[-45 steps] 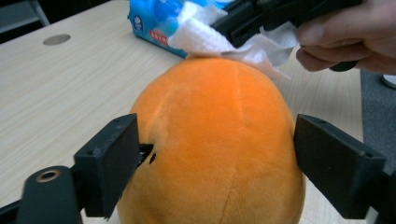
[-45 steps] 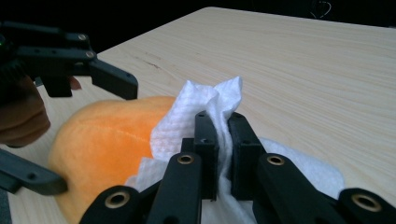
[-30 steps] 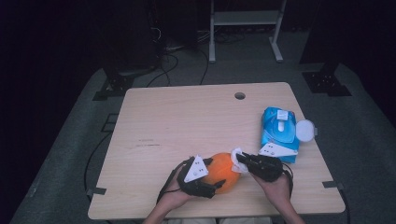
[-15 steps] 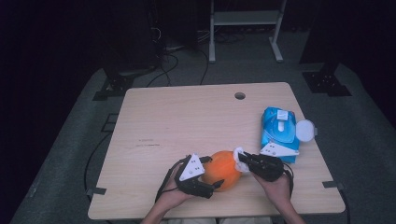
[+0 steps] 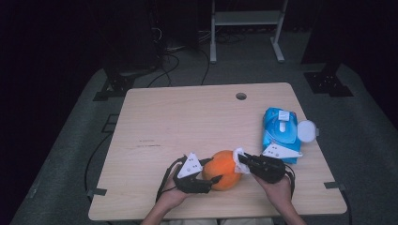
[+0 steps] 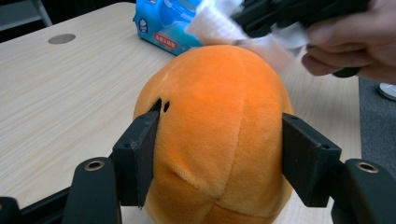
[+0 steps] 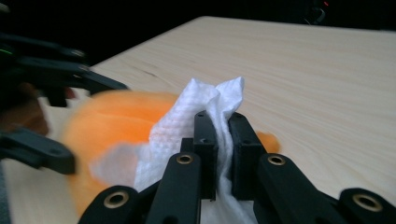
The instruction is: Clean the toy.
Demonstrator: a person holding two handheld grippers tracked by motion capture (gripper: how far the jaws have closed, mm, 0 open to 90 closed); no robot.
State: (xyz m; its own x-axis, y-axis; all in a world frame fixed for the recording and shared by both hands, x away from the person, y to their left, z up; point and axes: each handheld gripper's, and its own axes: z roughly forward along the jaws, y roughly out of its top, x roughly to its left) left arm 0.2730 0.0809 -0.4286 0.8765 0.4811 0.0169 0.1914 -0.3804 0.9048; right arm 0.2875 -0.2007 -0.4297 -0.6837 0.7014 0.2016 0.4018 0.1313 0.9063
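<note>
Left gripper (image 6: 219, 149) jaws just closed, clamping orange plush ball (image 6: 219, 130); right gripper (image 7: 223, 135) pinching white wipe (image 7: 187, 126) against ball top.

Blue wipes pack (image 6: 170, 23) with a red label strip of small white characters, too small to read, a round white logo at its end, no other legible text

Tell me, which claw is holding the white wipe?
The right claw holds it: its jaws pinch the white wipe tightly. The left claw grips the orange plush ball on both sides instead.
</note>
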